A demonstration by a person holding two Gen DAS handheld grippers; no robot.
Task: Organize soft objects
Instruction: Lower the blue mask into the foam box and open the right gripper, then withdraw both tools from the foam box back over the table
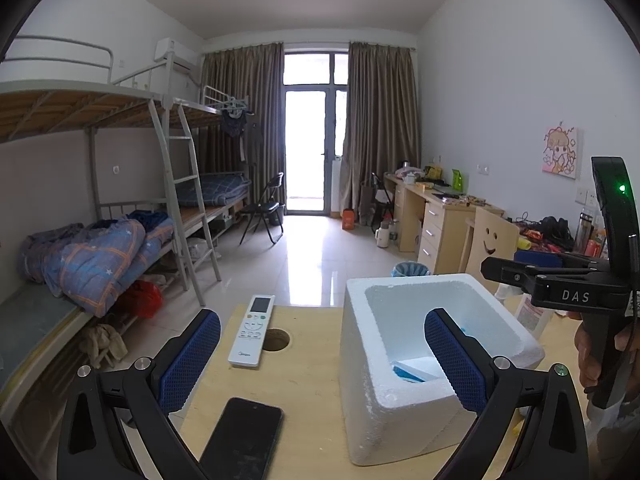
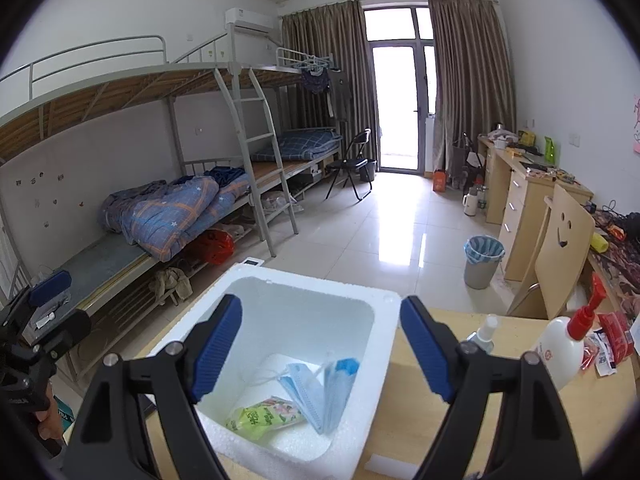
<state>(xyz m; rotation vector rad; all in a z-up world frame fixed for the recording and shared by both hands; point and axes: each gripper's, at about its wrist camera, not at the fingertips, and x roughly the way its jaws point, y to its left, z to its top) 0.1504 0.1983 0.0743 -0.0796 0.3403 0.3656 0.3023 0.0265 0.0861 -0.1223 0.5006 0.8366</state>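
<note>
White grainy foam box (image 2: pixel 276 456), pleated blue masks (image 2: pixel 316 392) inside, both grippers' ribbed fingers (image 2: pixel 216 350) spread, empty.

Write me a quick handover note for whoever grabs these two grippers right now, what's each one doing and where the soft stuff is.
Left gripper: open, empty, over the table beside the foam box.
Right gripper: open, empty, above the foam box.
In the box: blue face masks and a green soft packet.
On the table outside it: remote, phone, pump bottle, small red-and-white packets.
Done: masks and green packet boxed.
Left: check the red-and-white packets at the right edge; they may be soft and belong in the box.
</note>
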